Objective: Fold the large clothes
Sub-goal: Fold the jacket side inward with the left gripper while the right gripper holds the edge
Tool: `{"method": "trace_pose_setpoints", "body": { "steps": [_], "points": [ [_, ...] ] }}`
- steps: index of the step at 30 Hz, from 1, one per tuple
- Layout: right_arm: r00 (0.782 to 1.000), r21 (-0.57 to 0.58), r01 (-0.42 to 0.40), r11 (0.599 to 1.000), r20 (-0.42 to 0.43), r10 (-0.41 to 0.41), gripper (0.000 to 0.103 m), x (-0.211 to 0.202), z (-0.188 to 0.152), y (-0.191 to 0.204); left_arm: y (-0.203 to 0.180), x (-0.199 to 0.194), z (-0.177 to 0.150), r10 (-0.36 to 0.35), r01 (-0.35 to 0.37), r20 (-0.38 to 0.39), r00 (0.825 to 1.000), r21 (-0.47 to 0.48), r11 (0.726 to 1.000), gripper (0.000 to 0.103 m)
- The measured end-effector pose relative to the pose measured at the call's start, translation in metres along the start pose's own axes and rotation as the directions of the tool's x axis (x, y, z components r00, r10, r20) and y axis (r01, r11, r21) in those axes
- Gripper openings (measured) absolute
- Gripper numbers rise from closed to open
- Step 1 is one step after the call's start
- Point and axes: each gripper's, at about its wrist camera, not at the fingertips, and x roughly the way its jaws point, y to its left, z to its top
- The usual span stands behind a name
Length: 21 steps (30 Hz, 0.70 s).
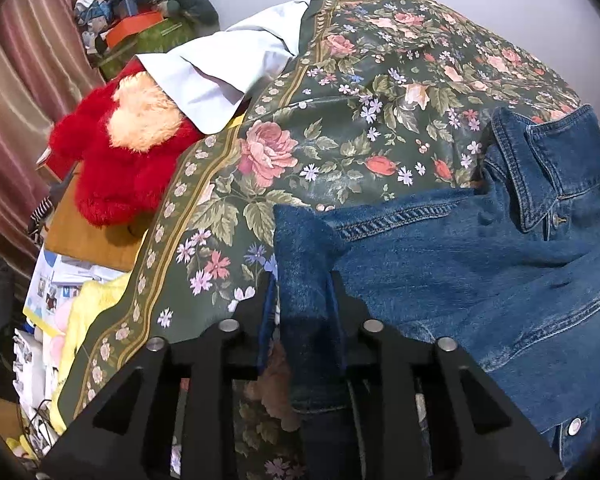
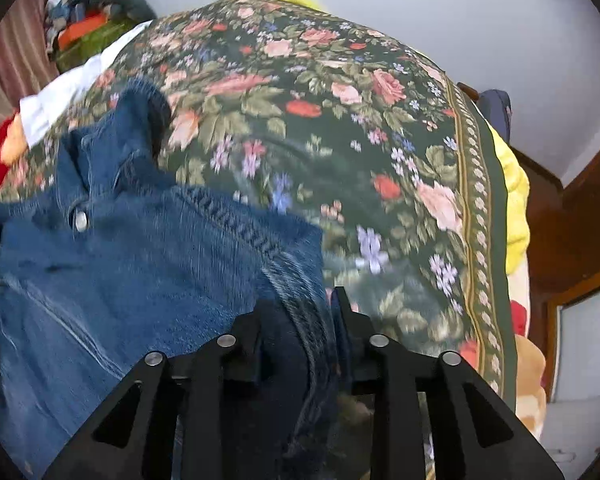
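A blue denim jacket [image 1: 480, 264] lies face up on a dark green floral cloth [image 1: 340, 112], collar [image 1: 540, 168] toward the far side. My left gripper [image 1: 302, 280] is shut on the jacket's left shoulder fold. In the right wrist view the jacket [image 2: 112, 264] fills the lower left, a metal snap button [image 2: 80, 220] near its collar. My right gripper [image 2: 302, 300] is shut on the jacket's right shoulder edge, denim bunched between the fingers. The view is motion-blurred.
A red and cream plush toy [image 1: 116, 160] and a pale blue shirt [image 1: 220, 76] lie at the cloth's left edge. Cluttered boxes [image 1: 140, 36] stand behind, curtain [image 1: 16, 92] at left. A yellow blanket [image 2: 514, 200] and wooden furniture [image 2: 572, 220] border the right.
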Motion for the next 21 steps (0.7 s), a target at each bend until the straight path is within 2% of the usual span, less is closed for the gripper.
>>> {"method": "trace_pose_setpoints", "body": {
  "steps": [1, 3, 4, 5, 6, 9, 12, 17, 19, 21],
  "points": [
    [1.0, 0.003, 0.012, 1.0, -0.001, -0.012, 0.034, -0.001, -0.003, 0.0, 0.0, -0.001, -0.001, 0.002, -0.002, -0.004, 1.0, 0.004, 1.0, 0.035],
    [0.997, 0.017, 0.073, 0.997, -0.009, -0.073, 0.056, -0.005, -0.006, 0.0, -0.003, -0.005, -0.005, 0.026, -0.025, -0.011, 1.0, 0.021, 0.999, 0.045],
    [0.994, 0.022, 0.109, 0.994, -0.01, -0.109, 0.074, -0.007, -0.007, -0.001, -0.004, -0.011, -0.007, 0.046, -0.046, -0.01, 0.999, 0.032, 0.998, 0.047],
    [0.99, 0.027, 0.142, 0.989, -0.002, -0.142, 0.081, -0.01, -0.007, -0.002, -0.004, -0.016, -0.009, 0.053, -0.053, -0.006, 0.999, 0.039, 0.998, 0.05],
    [0.989, 0.035, 0.146, 0.989, 0.009, -0.146, 0.081, -0.015, -0.009, -0.004, -0.003, -0.021, -0.01, 0.05, -0.05, -0.003, 0.999, 0.042, 0.998, 0.052],
    [0.997, 0.094, 0.08, 0.992, 0.01, -0.081, 0.081, -0.034, -0.011, -0.011, -0.001, -0.048, -0.014, 0.014, -0.014, 0.015, 1.0, 0.042, 0.999, 0.06],
    [0.998, 0.119, 0.022, 0.993, 0.053, -0.029, 0.081, -0.067, -0.017, -0.009, -0.002, -0.077, -0.018, 0.014, -0.017, 0.06, 0.998, 0.056, 0.998, 0.062],
    [0.992, 0.036, -0.01, 0.999, 0.127, 0.006, 0.084, -0.134, -0.031, 0.017, -0.008, -0.135, -0.025, -0.041, 0.032, 0.147, 0.988, 0.064, 0.997, 0.063],
    [0.987, -0.004, -0.028, 1.0, 0.156, 0.028, 0.09, -0.161, -0.041, 0.03, -0.01, -0.164, -0.029, -0.062, 0.049, 0.196, 0.979, 0.068, 0.997, 0.067],
    [0.981, -0.031, -0.028, 0.999, 0.192, 0.033, 0.095, -0.186, -0.052, 0.039, -0.014, -0.193, -0.036, -0.077, 0.06, 0.254, 0.964, 0.073, 0.995, 0.077]
  ]
}}
